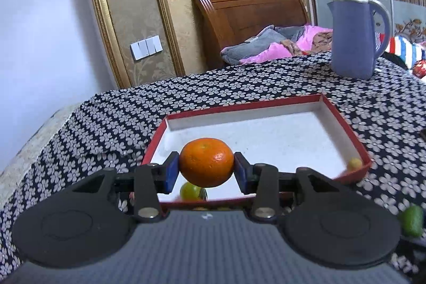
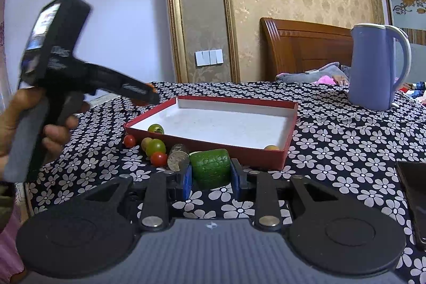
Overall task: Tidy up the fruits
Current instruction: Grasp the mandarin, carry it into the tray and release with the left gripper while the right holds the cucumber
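My left gripper (image 1: 206,168) is shut on an orange mandarin (image 1: 206,162) and holds it above the near left part of the red box (image 1: 343,121). A green tomato (image 1: 190,190) lies in the box below it, and a small yellow fruit (image 1: 355,163) sits in the box's right corner. My right gripper (image 2: 211,175) is shut on a green cut fruit (image 2: 211,168), low over the cloth in front of the red box (image 2: 291,121). The left gripper (image 2: 153,95) shows blurred at the left of the right wrist view. Several small tomatoes (image 2: 159,159) and a brown fruit (image 2: 178,157) lie by the box.
A blue kettle (image 2: 375,65) stands at the back right on the flowered cloth (image 2: 346,145). A dark phone (image 2: 415,193) lies at the right edge. A bed with a wooden headboard (image 1: 247,15) is behind. The cloth's left edge drops off near the wall.
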Action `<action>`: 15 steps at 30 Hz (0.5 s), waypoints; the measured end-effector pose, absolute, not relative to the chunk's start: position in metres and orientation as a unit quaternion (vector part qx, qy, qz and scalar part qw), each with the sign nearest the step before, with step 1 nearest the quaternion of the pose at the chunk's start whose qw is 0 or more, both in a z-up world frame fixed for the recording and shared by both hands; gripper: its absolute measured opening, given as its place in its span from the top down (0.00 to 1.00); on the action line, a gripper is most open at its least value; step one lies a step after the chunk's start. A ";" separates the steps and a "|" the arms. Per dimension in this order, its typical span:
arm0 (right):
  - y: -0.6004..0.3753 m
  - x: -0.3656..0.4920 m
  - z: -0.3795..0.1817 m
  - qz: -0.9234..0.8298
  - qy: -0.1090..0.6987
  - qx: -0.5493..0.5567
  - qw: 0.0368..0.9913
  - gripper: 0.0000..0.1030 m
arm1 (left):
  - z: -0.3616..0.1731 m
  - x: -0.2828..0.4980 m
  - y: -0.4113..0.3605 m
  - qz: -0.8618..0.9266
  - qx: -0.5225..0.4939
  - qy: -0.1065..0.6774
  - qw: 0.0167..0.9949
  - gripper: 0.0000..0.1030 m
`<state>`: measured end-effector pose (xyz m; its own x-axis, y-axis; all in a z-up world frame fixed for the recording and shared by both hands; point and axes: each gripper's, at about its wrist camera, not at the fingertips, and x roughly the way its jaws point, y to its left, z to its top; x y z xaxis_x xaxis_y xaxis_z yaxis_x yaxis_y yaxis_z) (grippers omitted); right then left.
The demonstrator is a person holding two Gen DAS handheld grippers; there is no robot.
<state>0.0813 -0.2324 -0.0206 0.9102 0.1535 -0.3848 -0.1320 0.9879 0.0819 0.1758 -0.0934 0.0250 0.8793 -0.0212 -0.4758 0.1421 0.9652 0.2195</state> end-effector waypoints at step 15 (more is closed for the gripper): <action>-0.237 0.080 -0.026 0.072 0.203 0.035 0.976 0.73 | -0.004 0.259 -0.133 -0.017 0.166 0.286 0.944 0.59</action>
